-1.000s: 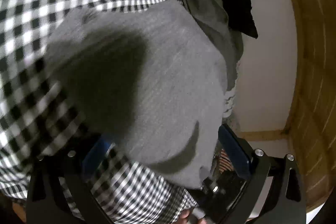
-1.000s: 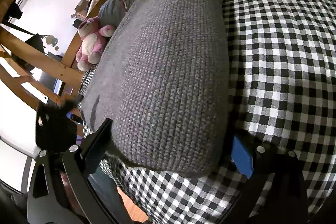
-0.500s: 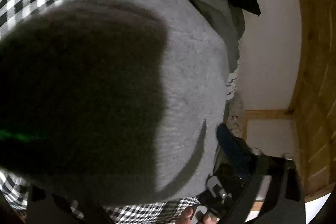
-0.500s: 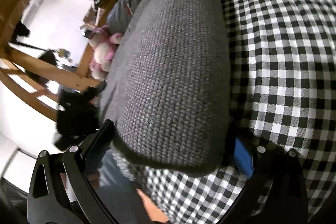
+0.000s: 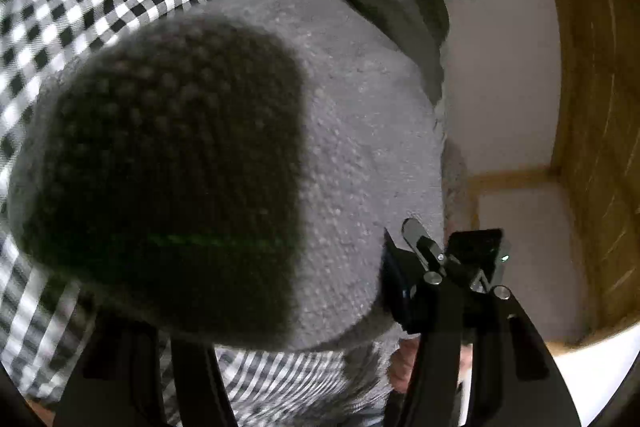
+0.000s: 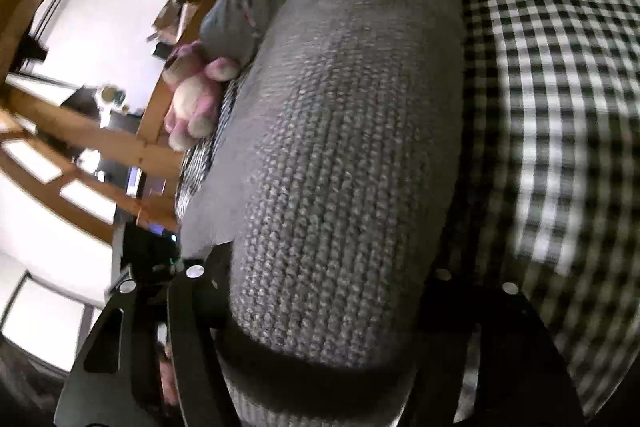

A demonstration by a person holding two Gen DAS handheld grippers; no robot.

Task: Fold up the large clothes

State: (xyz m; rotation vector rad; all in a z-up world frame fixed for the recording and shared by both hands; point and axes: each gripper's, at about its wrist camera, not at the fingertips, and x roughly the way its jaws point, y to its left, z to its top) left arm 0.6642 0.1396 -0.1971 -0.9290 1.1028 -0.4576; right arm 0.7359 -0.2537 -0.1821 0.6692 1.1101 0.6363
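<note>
Left gripper (image 5: 256, 323) closing, grey knit sweater (image 5: 360, 155) bunched between jaws; right gripper (image 6: 324, 311) closing round same sweater's folded edge. Sweater lies on black-and-white checked bed cover (image 6: 560, 75), pink plush toy (image 6: 192, 103) beside.

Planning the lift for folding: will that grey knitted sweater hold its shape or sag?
The grey knitted sweater will likely sag; its chunky loose knit already bulges between the closing fingers. It looks bulky, so probably weighty. The coarse texture should resist slipping, though it may drag on the checked bedcover.

Dim, motion-blurred fisheye views; heavy foreground shadow; blown-out windows
</note>
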